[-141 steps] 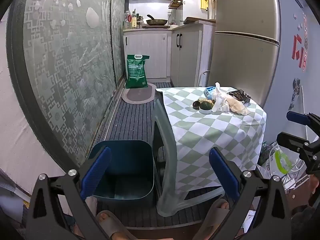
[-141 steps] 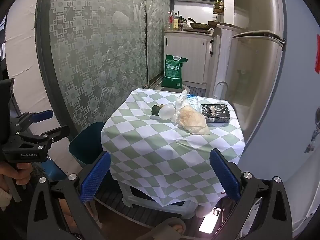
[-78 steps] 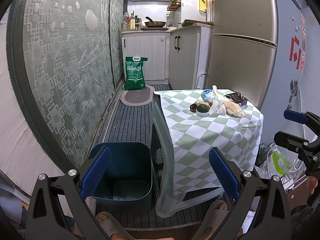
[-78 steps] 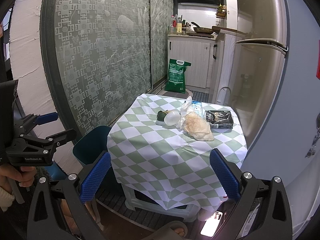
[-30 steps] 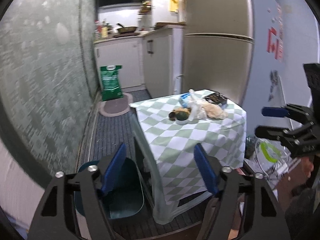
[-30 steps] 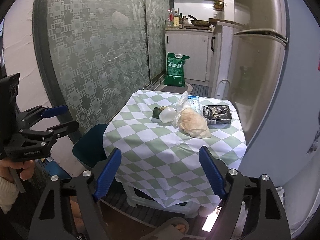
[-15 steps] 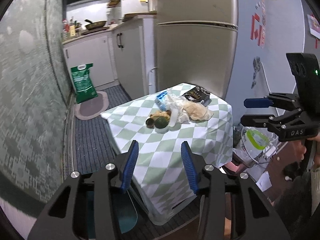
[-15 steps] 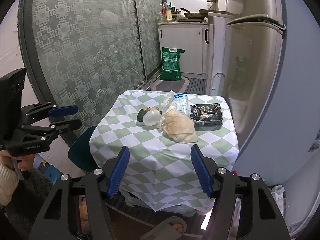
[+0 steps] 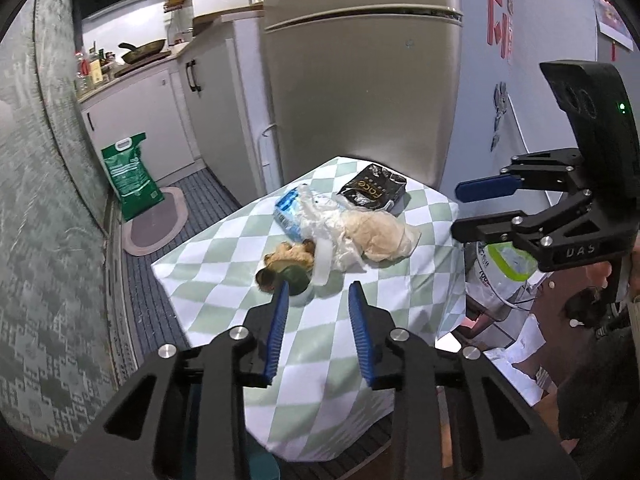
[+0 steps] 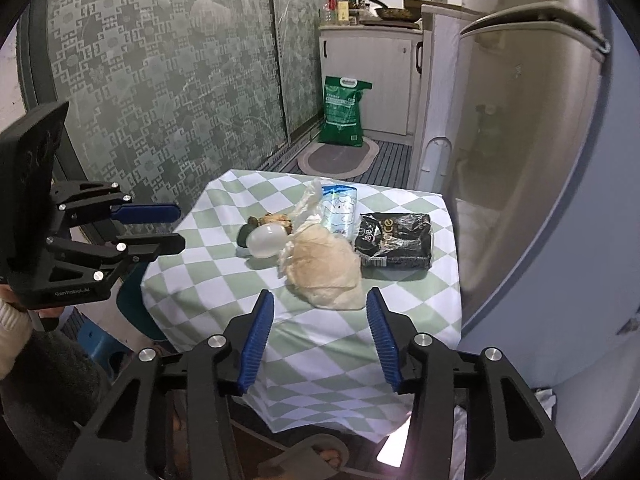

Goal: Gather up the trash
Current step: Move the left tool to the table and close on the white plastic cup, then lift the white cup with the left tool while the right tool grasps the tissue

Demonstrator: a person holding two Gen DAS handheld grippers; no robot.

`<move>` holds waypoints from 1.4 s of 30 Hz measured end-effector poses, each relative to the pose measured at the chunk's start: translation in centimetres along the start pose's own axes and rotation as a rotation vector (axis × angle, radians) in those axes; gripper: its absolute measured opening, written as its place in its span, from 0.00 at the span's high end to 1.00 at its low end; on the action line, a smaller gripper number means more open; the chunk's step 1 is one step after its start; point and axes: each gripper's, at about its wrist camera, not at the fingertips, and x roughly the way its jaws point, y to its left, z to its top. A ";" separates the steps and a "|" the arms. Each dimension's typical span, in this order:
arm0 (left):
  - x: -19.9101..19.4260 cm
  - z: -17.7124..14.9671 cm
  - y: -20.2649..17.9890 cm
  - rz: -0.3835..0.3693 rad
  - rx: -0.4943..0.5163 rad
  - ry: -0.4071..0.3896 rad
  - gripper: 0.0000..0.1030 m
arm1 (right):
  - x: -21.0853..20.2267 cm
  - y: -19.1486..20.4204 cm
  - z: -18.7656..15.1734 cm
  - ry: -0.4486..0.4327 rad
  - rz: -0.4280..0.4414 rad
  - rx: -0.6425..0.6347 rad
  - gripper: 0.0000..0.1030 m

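Trash lies on a small table with a green-and-white checked cloth (image 9: 224,280) (image 10: 224,280): a clear plastic bag with beige stuff (image 9: 372,232) (image 10: 324,268), a black packet (image 9: 374,192) (image 10: 394,240), a blue-white wrapper (image 9: 288,208) (image 10: 340,208), a white cup with dark green and brown scraps (image 9: 296,276) (image 10: 264,240). My left gripper (image 9: 318,292) is open and empty, just short of the cup. My right gripper (image 10: 320,300) is open and empty, just short of the plastic bag. Each gripper also shows in the other's view, the right one (image 9: 472,208) and the left one (image 10: 176,228).
A dark teal bin (image 10: 132,304) stands on the floor left of the table. A fridge (image 9: 360,60) rises behind the table. A green sack (image 10: 344,112) and a mat (image 10: 340,158) lie by the white cabinets. Bags and papers (image 9: 504,264) lie on the floor at the right.
Both grippers have moved forward toward the table and their jaws have narrowed from wide open. The left gripper has swung right, away from the bin, and faces the trash.
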 end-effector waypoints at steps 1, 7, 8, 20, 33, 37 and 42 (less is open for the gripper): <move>0.3 0.1 0.0 -0.004 0.001 0.002 0.70 | 0.2 -0.1 0.1 0.003 0.007 -0.003 0.58; 2.8 0.8 -0.3 -0.008 0.013 0.023 0.71 | 1.5 -0.5 0.3 0.005 0.034 -0.002 0.60; 3.3 1.0 -0.4 -0.009 0.016 0.028 0.71 | 1.7 -0.5 0.1 0.003 0.040 0.001 0.61; 6.9 2.0 -0.7 0.008 0.022 0.068 0.73 | 1.7 -2.1 -0.5 -0.030 0.065 0.027 0.61; 7.7 2.2 -0.5 -0.007 -0.008 0.085 0.88 | 2.3 -2.5 -1.4 -0.018 0.062 0.042 0.68; 7.3 2.2 -0.4 -0.015 -0.017 0.070 0.89 | 2.2 -2.5 -1.6 -0.024 0.058 0.054 0.68; 5.6 2.3 -0.2 -0.025 -0.050 0.030 0.91 | 2.5 -2.8 -1.5 -0.027 0.062 0.075 0.68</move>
